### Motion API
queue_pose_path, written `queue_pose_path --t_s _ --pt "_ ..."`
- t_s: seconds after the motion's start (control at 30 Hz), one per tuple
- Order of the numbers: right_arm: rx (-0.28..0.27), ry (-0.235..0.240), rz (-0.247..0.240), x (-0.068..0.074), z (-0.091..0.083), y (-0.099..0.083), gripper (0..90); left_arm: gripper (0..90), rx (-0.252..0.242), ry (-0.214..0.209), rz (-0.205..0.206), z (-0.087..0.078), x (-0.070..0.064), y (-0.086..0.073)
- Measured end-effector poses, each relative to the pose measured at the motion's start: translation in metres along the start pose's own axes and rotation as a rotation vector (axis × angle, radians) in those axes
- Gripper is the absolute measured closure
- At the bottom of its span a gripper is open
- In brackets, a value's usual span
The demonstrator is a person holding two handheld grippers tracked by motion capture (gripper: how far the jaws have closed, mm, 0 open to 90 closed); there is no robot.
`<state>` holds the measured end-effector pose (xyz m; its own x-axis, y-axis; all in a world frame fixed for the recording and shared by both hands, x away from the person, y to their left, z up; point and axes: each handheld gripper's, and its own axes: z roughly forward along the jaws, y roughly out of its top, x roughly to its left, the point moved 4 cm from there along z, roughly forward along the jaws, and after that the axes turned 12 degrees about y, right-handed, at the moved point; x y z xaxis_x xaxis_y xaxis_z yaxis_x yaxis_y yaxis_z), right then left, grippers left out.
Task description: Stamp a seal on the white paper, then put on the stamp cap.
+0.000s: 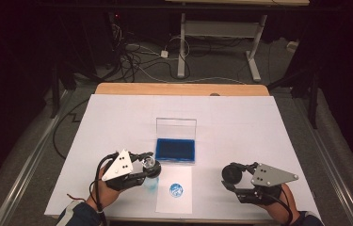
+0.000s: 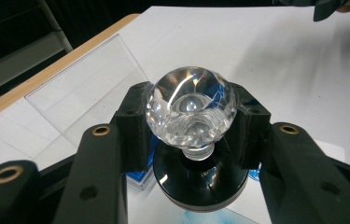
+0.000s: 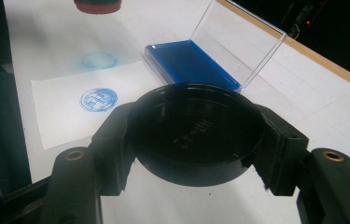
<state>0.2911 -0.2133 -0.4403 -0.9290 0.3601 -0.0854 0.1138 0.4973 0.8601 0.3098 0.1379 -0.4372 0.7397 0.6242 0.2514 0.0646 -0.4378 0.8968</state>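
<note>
Stamp (image 1: 149, 165) sits clamped by its crystal knob in the left tool (image 1: 142, 168), near the table's (image 1: 117, 113) front edge, beside its print (image 1: 176, 189); the right tool (image 1: 234, 175) grips the cap (image 3: 196, 133), ready for recapping.

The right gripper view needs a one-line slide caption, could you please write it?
Right gripper clamps a round black cap before an open blue ink pad.

High view overhead facing forward, gripper views close, all sharing ink pad (image 1: 176, 149)
</note>
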Motion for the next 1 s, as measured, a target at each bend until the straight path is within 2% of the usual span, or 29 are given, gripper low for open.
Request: queue_pose_path --t_s 0.27,1.0 --pt "0.01 0.012 0.002 0.002 0.004 -0.002 37.9 54.4 -0.026 -0.004 0.003 -0.003 -0.001 0.006" --pt "0.025 0.04 0.009 0.006 0.017 -0.001 37.8 54.4 -0.051 -0.016 -0.016 -0.003 -0.003 0.012"
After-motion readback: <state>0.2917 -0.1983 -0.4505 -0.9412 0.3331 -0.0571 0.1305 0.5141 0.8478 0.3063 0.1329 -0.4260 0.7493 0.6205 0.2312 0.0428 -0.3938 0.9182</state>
